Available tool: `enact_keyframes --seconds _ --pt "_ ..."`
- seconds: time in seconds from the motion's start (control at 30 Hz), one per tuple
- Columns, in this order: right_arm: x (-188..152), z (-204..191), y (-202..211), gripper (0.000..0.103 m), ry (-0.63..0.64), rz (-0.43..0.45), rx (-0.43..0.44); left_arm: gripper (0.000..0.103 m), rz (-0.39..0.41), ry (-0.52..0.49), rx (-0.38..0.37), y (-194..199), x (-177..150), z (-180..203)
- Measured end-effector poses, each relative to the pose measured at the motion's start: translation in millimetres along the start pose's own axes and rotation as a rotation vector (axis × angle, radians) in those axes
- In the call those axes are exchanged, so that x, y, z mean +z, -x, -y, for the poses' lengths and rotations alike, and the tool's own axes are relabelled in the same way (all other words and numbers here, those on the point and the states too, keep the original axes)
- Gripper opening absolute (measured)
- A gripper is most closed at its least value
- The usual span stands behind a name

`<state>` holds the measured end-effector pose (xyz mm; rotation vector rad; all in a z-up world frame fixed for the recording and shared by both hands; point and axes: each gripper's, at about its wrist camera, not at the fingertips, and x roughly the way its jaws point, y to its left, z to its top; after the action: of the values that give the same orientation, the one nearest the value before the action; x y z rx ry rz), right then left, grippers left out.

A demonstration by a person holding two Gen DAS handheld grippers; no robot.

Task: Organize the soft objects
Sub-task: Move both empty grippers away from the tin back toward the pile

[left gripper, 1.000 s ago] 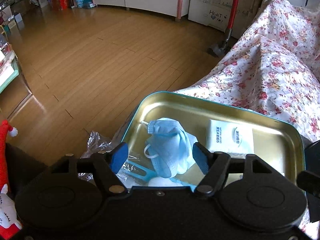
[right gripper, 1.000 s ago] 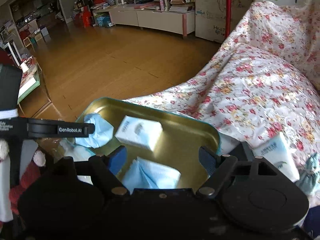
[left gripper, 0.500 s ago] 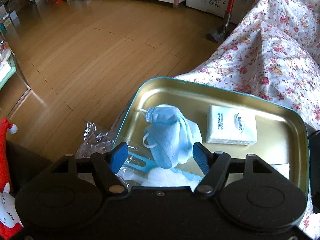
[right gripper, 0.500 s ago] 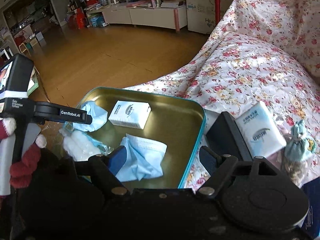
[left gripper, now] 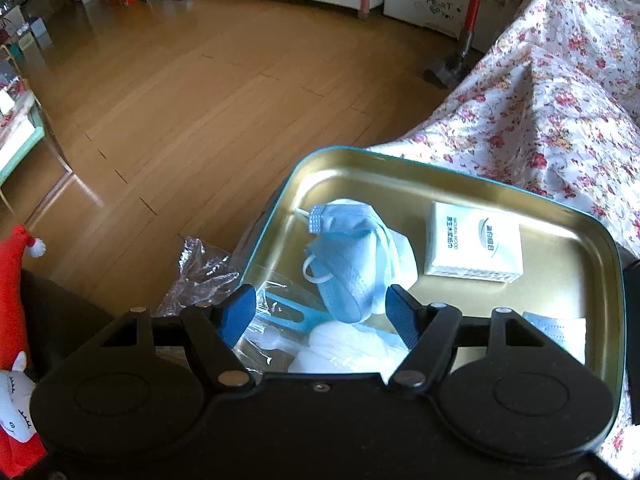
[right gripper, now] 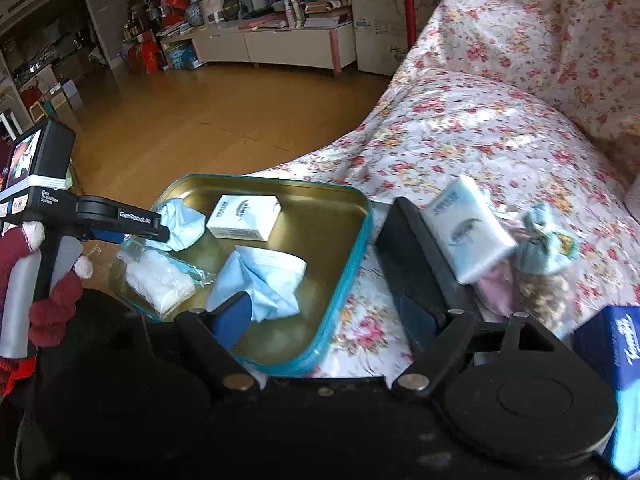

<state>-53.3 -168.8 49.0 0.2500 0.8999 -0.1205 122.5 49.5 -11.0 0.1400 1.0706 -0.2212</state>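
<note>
Left gripper hangs over the near left corner of the gold tin tray, jaws about half spread. A crumpled blue face mask sits in the gap between the blue pads; its lower edge runs close to the right pad, but I cannot tell whether either pad actually presses on it. Just below the mask, low in the left wrist frame, a clear plastic bag of white cotton lies partly under the claw. To the right of the mask, a white tissue pack rests flat on the tray floor, well clear of the fingers.

Over to the right wrist view: right gripper, jaws spread wide and opening further, nothing between them but tray rim and flowered cloth. A second blue mask lies loose in the tray just above the left pad, at lower centre of the frame. Right of the claw, on the floral cover, a light blue tissue pack leans on a black object, with a small blue pouch beside it at the right edge. At far left, a hand in a dark red glove grips the other gripper's handle.
</note>
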Motion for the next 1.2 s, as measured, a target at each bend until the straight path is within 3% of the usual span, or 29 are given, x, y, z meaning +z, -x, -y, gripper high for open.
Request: enact_keyframes --seconds 0.17,0.5,0.63,0.7,0.73,1.07,1.2 --pt "-14 17 22 0.084 -0.019 0.028 -0.04 0.071 0.061 -0.018 0.022 14 -9 3" --pt "-43 69 64 0.097 -0.06 0.078 -0.181 0.071 0.129 -0.067 -0.031 46 -39 16" --pt "-52 100 74 0.1 -0.117 0.096 -0.268 0.072 0.139 -0.109 -0.069 57 -49 30" --pt "-55 117 78 0.1 -0.152 0.103 -0.302 0.078 0.14 -0.129 -0.092 63 -54 40" --pt "-56 125 80 0.1 -0.171 0.109 -0.318 0.087 0.145 -0.139 -0.106 67 -56 45" --pt "-49 170 96 0.103 -0.274 0.199 -0.418 0.09 0.201 -0.333 -0.233 107 -77 112" --pt "-39 179 91 0.103 -0.299 0.237 -0.403 0.091 0.191 -0.378 -0.281 114 -85 133"
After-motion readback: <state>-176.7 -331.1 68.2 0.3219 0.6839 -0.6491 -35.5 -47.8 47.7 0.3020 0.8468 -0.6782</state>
